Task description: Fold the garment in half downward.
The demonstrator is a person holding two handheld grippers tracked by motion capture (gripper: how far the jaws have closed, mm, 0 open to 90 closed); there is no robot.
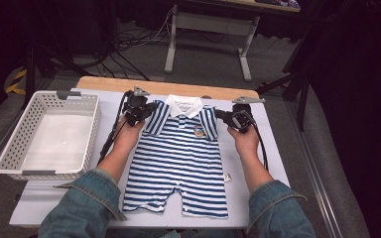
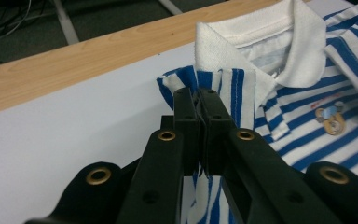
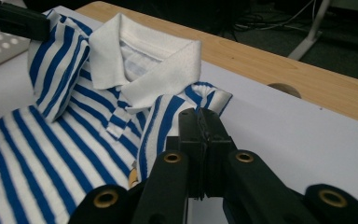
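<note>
A white plastic basket (image 1: 10, 148) with perforated walls and grey handles stands at the left edge of the worktop (image 1: 273, 148), partly overhanging it. The worktop is covered by a white sheet, and a bare strip of light wood (image 1: 104, 83) runs along its far edge. Beyond that edge, on the grey floor (image 1: 203, 59), stand the pale metal legs of another table (image 1: 171, 49), with dark cables (image 1: 129, 42) trailing to their left. A yellow-and-black striped marking (image 1: 16, 82) lies at the far left.
</note>
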